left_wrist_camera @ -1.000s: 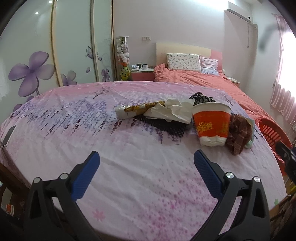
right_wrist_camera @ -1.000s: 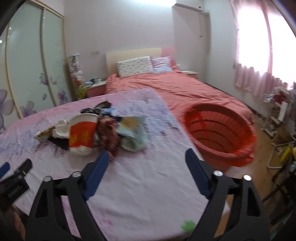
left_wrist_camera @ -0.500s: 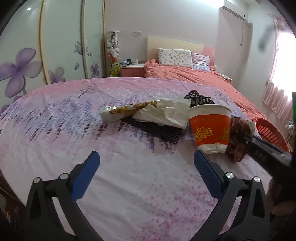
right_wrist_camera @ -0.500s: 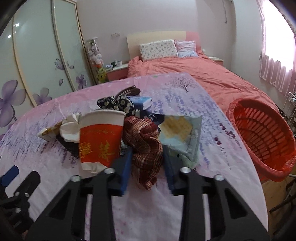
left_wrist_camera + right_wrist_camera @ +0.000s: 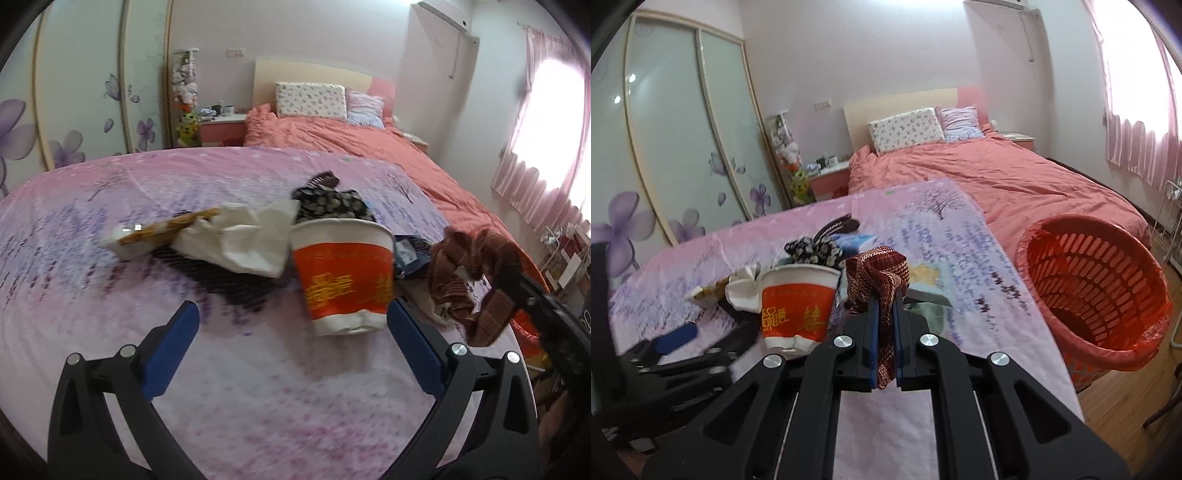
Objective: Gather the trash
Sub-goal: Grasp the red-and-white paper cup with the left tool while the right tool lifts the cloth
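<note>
Right claw (image 5: 885,325) clenched on brown plaid cloth (image 5: 877,275), pads pinching its folds, cloth lifted clear of pink floral sheet (image 5: 945,258). Left claw (image 5: 291,325) released, spread wide, nothing between pads, red paper cup (image 5: 343,280) just ahead. Crumpled white paper (image 5: 247,240) beside cup. Red basket (image 5: 1097,291) right of pile, past sheet edge.

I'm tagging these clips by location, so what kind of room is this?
A bedroom, most likely: a made bed with pillows, a sliding wardrobe with flower decals, and a bedside table.
</note>
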Demonstrator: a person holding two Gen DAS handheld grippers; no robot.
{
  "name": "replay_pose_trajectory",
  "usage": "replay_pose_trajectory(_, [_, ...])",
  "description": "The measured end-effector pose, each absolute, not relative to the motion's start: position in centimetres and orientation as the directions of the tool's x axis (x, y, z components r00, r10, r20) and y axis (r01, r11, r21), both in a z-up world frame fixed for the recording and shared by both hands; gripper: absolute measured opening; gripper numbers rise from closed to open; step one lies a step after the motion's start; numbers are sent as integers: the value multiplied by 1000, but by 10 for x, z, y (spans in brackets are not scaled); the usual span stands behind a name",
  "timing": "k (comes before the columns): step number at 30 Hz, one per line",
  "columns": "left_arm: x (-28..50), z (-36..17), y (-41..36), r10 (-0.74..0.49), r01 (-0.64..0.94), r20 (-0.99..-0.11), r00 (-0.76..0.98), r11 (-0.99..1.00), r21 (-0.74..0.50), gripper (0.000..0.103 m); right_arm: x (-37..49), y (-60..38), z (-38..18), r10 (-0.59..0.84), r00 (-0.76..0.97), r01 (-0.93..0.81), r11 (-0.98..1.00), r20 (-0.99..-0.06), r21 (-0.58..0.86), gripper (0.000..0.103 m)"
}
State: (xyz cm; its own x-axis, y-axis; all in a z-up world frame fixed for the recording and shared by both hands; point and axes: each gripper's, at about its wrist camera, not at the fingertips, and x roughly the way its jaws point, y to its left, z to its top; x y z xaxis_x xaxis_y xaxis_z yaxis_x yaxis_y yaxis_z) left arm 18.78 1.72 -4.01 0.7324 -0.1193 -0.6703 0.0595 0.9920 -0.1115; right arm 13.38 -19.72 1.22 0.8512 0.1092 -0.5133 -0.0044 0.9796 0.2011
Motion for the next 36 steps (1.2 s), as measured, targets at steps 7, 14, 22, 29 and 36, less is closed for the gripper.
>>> replay_pose_trajectory(7, [208,-50,-13,-87,63,-699,710,996,-60,99,128,-221,12,88,864,37,971,-495,236,7])
replay_pose_trajectory(14, [226,-64,-29,-52,45,-735,676,999,-29,99,128,-235,1,78,856,65,964,-511,257,7])
replay_pose_trajectory(22, [242,-71,-32,-73,75,-755,652,997,-31,72,128,-238,-1,80,854,72,960,-514,269,7])
replay_pose_trajectory(29, [230,-61,-18,-116,95,-737,666,993,-71,72,125,-244,5,81,863,69,959,-498,275,7])
replay_pose_trajectory(36, [208,-31,-11,-151,126,-699,699,988,-87,72,119,-249,15,81,879,62,958,-470,281,7])
